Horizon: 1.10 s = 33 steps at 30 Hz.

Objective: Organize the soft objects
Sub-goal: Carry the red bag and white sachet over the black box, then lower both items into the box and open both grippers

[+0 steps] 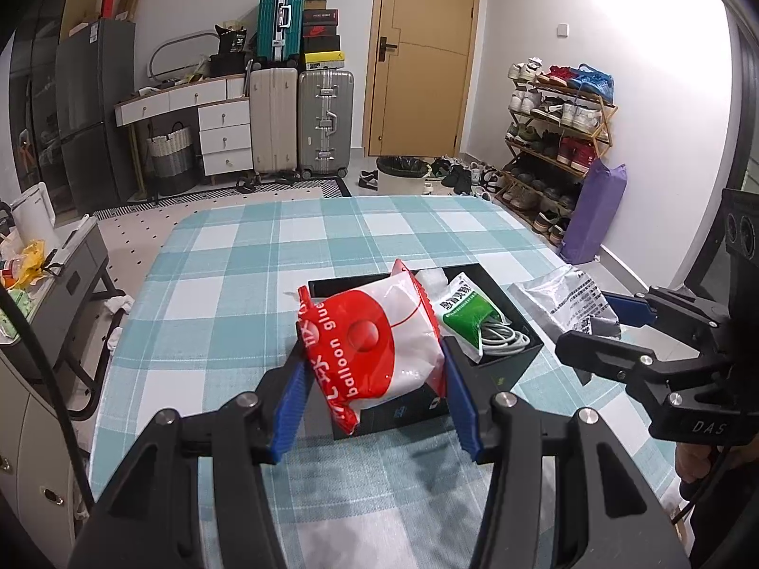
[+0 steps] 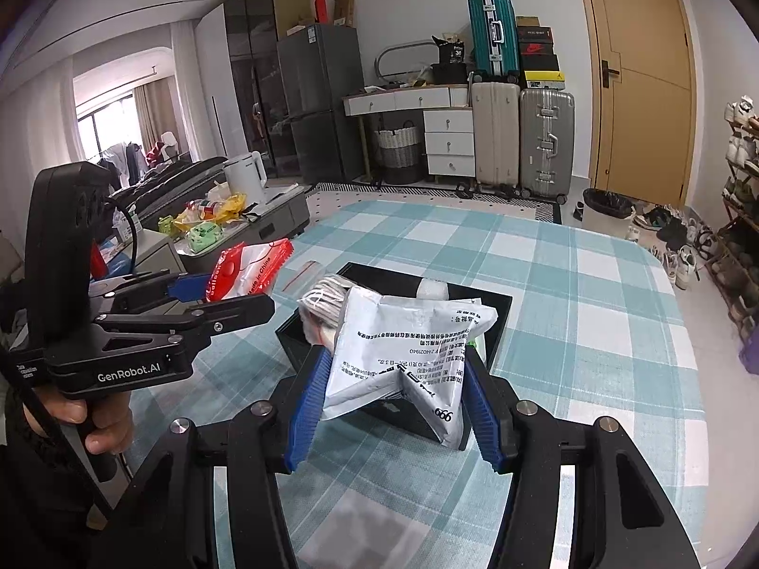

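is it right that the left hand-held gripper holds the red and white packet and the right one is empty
Not quite. The left hand-held gripper does hold the red and white packet, but the right hand-held gripper grips a silver packet, as the right wrist view shows.

The table (image 1: 227, 256) is covered in a teal-and-white checked pattern. A red-and-white packet (image 1: 379, 346) lettered in white is seen beside a green-and-white pouch (image 1: 462, 313), a white coiled cable (image 1: 503, 339) and a black box (image 1: 517, 360). A silver-white bag (image 2: 408, 355) is printed with black text, and blue pads (image 2: 308, 408) are set on black jaws.
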Tool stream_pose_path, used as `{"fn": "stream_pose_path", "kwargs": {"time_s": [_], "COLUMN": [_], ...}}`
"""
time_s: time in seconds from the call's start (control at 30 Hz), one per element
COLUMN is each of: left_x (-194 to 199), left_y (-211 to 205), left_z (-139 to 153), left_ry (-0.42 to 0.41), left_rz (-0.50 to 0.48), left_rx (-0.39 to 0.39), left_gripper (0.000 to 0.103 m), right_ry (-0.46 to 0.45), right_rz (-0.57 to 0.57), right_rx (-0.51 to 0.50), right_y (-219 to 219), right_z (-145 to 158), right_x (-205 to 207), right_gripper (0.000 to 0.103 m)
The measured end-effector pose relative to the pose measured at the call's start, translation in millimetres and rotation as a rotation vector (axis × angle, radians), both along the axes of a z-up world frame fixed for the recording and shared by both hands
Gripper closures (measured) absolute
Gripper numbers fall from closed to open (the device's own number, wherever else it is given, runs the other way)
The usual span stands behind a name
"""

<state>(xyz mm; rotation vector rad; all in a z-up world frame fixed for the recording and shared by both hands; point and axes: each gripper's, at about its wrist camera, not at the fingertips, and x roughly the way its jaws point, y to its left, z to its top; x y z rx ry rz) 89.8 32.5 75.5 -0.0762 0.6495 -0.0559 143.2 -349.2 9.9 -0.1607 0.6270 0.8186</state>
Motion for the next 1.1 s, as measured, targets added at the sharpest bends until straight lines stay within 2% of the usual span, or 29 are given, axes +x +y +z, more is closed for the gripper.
{"fn": "stream_pose_path", "kwargs": {"time_s": [0.43,0.77,1.1], "left_x": [42,70,84], "left_y": [-1,3,-2], "left_z": [-14,-21,-39], "left_ry": [0.039,0.054,0.095], "left_rz": [-0.010,-0.021,-0.045], "left_rx": [0.000,-0.006,0.044], "left_gripper": [0.051,0.051,0.050], "right_ry": [0.050,0.041,0.056], "right_rz": [-0.028,-0.020,-0.003], "right_rx": [-0.014,-0.046,-0.094], "right_y": [13,35,51], "right_z": [-23,-33,-48], "right_x": [38,57,72], "right_gripper": [0.048,0.048,0.048]}}
